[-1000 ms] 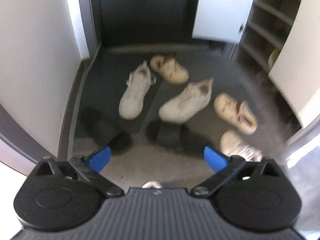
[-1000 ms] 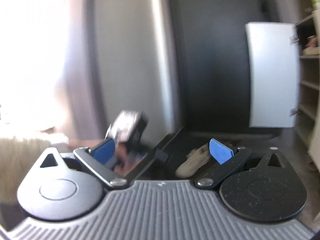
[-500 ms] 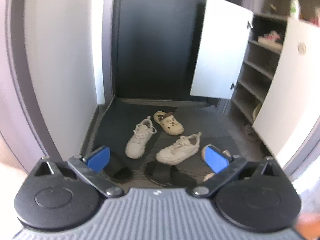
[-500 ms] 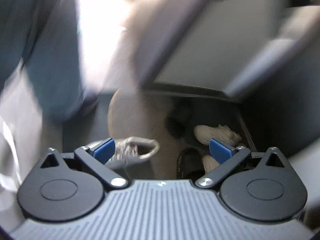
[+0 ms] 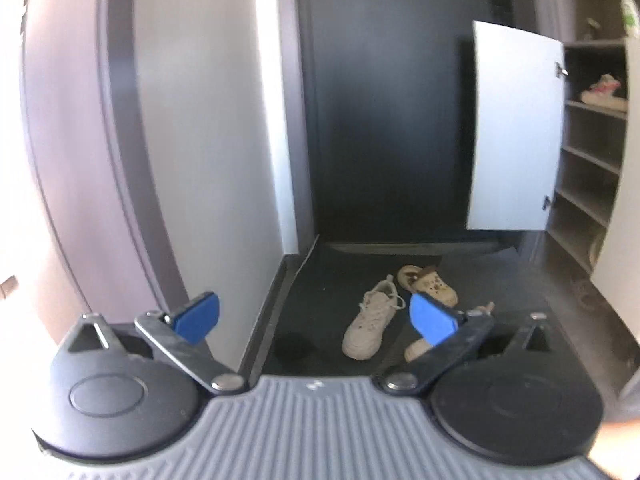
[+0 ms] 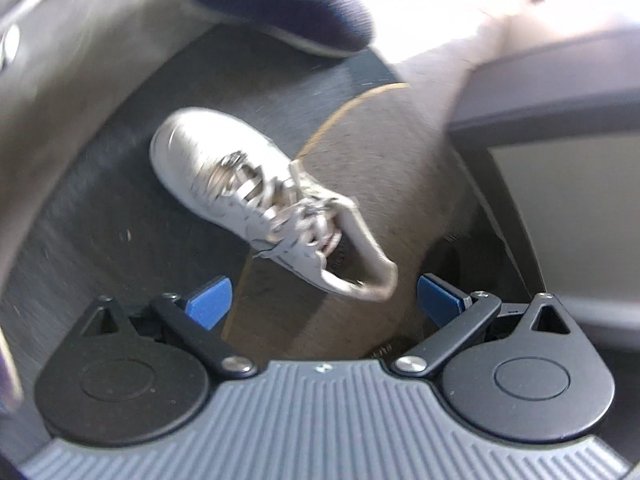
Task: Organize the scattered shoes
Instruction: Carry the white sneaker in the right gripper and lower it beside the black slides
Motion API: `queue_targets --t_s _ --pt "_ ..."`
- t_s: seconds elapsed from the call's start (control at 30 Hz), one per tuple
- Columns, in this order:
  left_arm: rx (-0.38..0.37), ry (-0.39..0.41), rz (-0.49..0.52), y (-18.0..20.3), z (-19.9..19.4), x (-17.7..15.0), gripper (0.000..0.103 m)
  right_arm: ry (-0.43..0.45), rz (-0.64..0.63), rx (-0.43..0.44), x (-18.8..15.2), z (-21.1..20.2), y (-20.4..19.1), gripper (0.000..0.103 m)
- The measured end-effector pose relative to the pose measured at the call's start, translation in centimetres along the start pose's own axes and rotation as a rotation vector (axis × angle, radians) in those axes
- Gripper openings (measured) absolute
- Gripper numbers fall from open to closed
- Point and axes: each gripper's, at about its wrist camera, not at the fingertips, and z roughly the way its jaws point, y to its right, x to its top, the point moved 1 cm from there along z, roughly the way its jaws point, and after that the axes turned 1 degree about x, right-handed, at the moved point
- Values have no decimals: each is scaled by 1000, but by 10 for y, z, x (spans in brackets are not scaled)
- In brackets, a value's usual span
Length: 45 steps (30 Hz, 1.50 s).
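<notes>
My left gripper (image 5: pixel 314 318) is up and looking level into the entryway, jaws spread wide, nothing between the blue pads. On the dark floor mat (image 5: pixel 500 280) ahead I see a white lace-up sneaker (image 5: pixel 370 326) lying toe toward me, and just beyond it, to its right, a cream clog (image 5: pixel 428 282) with small charms on top. The two sit close, but I can't tell if they touch. Another pale shoe (image 5: pixel 416 350) peeks out from behind my right-hand finger, mostly hidden. Further right, the shoe cabinet stands with its white door (image 5: pixel 514 132) swung open, shelves (image 5: pixel 588 160) showing, and a pale shoe with pink (image 5: pixel 604 90) sits on an upper shelf.

My right gripper (image 6: pixel 324 300) points down at the floor, jaws also wide apart and empty. Right in front of it lies a second white sneaker (image 6: pixel 256 196), laces loose, heel nearest the fingers, toe pointing away to the upper left. It rests partly on dark flooring and partly on a brown round-edged mat (image 6: pixel 380 152). The view here is blurred. At the top edge there's a dark-shod foot (image 6: pixel 288 12) of a person.
</notes>
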Motion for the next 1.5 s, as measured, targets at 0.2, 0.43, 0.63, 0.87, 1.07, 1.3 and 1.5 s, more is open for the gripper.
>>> queue_targets --t_s 0.2,0.43,0.63,0.87,1.07,1.3,1.5 --pt "78 -1 -124 -17 9 0 103 -17 -85 58 -7 66 0 102" --pt "74 -55 -133 -12 32 1 103 -15 -108 144 -17 112 12 65" --pt "45 -109 -181 -8 47 -8 103 17 -113 169 -16 124 19 59" --pt "-21 -185 -179 14 59 -34 103 6 -134 212 -9 126 8 43" --pt "-120 -223 -121 49 47 -56 103 -42 -26 256 -7 118 10 37" --pt "-220 -107 -39 82 -1 -63 103 -54 165 269 -5 86 17 32" --pt "-358 -107 -126 84 -39 -71 103 -95 353 200 -13 64 23 28"
